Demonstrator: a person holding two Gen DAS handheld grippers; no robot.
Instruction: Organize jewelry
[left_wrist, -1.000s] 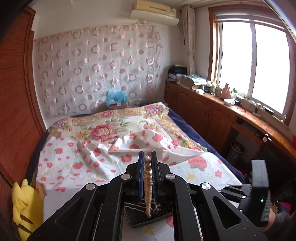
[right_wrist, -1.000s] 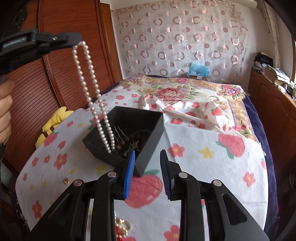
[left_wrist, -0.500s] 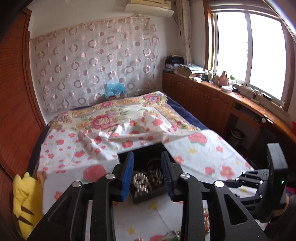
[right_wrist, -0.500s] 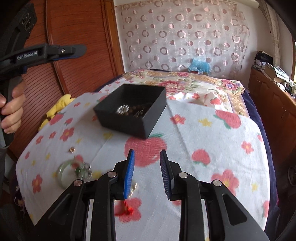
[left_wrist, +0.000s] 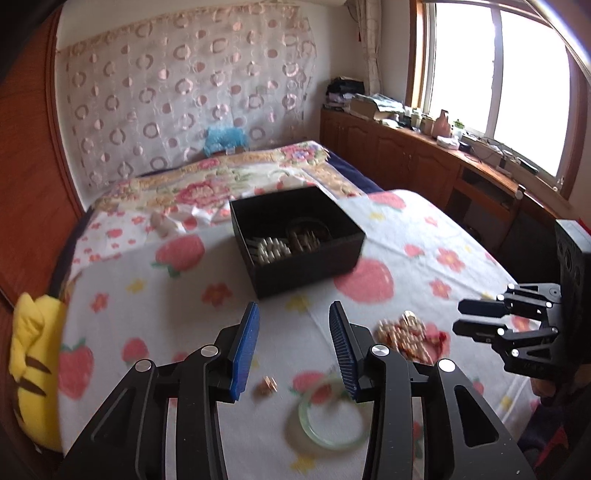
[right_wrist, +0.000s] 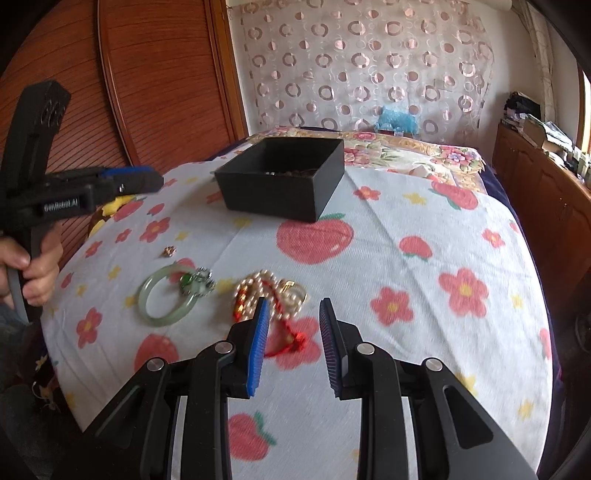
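Now between pieces. Left gripper (left_wrist: 293, 345) empty, jaws opening, nothing between them, hanging over the flowered sheet (left_wrist: 184, 314). Right gripper (right_wrist: 291, 341) also empty, jaws part open and steady, the red cord (right_wrist: 291, 338) lying just past its tips.

Out from the left gripper in its own view: small gold stud (left_wrist: 266, 386) at about 7 o'clock of the tips, green bangle (left_wrist: 330, 421) at 5 o'clock, bead-and-pearl heap (left_wrist: 402, 338) at 3 o'clock, black box (left_wrist: 306, 266) at 12 o'clock, well apart. Pearls and darker pieces already inside the box.

In the right view: bead-and-pearl heap (right_wrist: 269, 291) at 11 o'clock of the tips, green-stone brooch (right_wrist: 197, 282) resting on the bangle (right_wrist: 168, 295) at 10 o'clock, stud (right_wrist: 169, 252) beyond.

Step judged: choosing the next loose piece. Next move likely: lower onto one piece, close gently, lift clear, carry to the box.

Against a second ago: pearl string then pinched in the left jaws above the box, now in the box; both grippers drawn back and lower, toward the loose pieces.
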